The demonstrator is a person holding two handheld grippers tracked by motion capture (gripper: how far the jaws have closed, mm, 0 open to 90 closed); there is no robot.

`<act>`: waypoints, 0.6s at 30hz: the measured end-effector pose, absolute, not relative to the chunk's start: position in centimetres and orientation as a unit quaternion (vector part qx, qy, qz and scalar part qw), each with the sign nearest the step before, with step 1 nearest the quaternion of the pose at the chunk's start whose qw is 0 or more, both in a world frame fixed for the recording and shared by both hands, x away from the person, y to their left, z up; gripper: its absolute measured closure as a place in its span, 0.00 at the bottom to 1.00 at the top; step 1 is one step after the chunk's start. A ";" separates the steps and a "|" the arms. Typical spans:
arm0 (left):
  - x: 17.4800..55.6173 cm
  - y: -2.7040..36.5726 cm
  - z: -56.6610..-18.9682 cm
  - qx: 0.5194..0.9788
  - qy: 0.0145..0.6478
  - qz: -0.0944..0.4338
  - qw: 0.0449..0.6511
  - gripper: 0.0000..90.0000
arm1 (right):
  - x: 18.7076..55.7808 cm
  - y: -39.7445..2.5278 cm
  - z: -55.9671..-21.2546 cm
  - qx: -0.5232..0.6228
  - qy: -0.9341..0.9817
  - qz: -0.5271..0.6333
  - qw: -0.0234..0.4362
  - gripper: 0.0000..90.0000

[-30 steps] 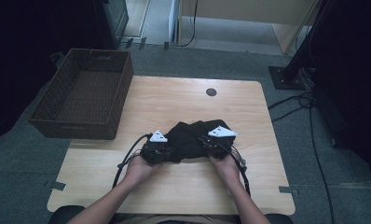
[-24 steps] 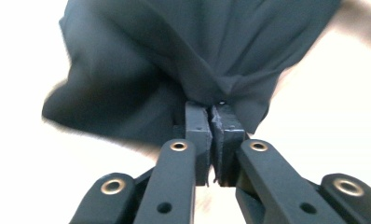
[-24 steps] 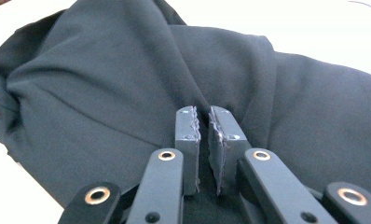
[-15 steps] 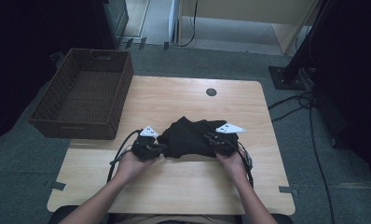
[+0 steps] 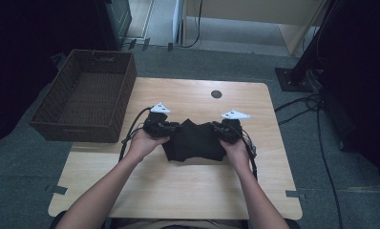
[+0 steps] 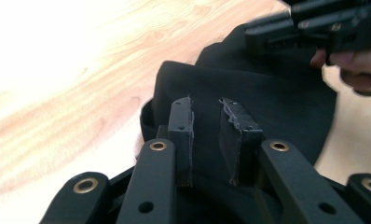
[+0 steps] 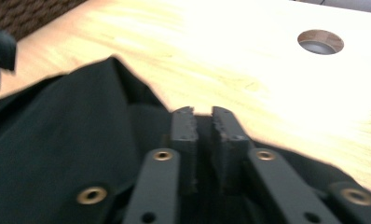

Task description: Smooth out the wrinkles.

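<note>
A black cloth [image 5: 194, 140] lies bunched on the middle of the wooden table [image 5: 188, 191]. My left gripper [image 5: 171, 128] sits at the cloth's left edge; in the left gripper view [image 6: 206, 116] its jaws stand apart above the black cloth [image 6: 267, 98], holding nothing. My right gripper [image 5: 216, 129] is at the cloth's right edge. In the right gripper view [image 7: 203, 122] its pads are nearly together, with the edge of the black cloth [image 7: 62, 135] pinched between them. The right gripper [image 6: 314, 28] and a hand also appear at the top right of the left gripper view.
A dark wicker basket [image 5: 59, 117] stands off the table's left side. A round cable hole [image 5: 216, 94] is in the table near its far edge. Cables [image 5: 131, 133] trail from both grippers. Bare wood lies in front of the cloth and to its right.
Both grippers have moved away from the person, toward the far side of the cloth. The left one drifted out to the left and came back inward. The cloth looks more gathered.
</note>
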State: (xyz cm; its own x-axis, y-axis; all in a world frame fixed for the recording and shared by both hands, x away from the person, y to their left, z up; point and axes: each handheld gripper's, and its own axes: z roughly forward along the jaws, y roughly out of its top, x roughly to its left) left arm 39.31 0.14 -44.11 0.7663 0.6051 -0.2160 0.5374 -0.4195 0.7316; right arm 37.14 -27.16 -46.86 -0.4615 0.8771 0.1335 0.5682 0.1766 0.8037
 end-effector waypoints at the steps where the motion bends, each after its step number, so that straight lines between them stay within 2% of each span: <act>1: 39.5 -0.1 -44.4 0.843 0.340 0.039 0.414 0.82 | 37.6 -27.2 -47.0 0.491 0.741 0.422 0.177 0.81; 5: 40.1 0.1 -45.6 0.846 0.359 0.046 0.390 0.78 | 39.2 -27.2 -47.8 0.501 0.749 0.400 0.169 0.70; 8: 40.5 0.6 -46.4 0.846 0.375 0.038 0.377 0.75 | 39.6 -27.1 -48.5 0.509 0.750 0.393 0.157 0.70; 13: 40.7 0.8 -47.2 0.855 0.373 0.030 0.358 0.82 | 39.5 -26.8 -48.7 0.503 0.760 0.385 0.148 0.88; 16: 40.6 0.8 -47.6 0.859 0.369 0.028 0.354 0.90 | 39.5 -26.5 -48.8 0.499 0.765 0.380 0.146 0.97; 18: 40.6 0.7 -48.1 0.863 0.365 0.029 0.348 0.96 | 39.5 -26.3 -48.9 0.493 0.770 0.378 0.147 0.99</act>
State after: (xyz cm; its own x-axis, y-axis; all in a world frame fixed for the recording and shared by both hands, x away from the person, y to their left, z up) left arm 40.56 0.69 -48.05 0.7324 0.6499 -0.2030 0.6093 -0.4925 0.6215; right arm 39.46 -26.27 -48.92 -0.4711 0.8701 0.1450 0.6474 0.2294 0.7268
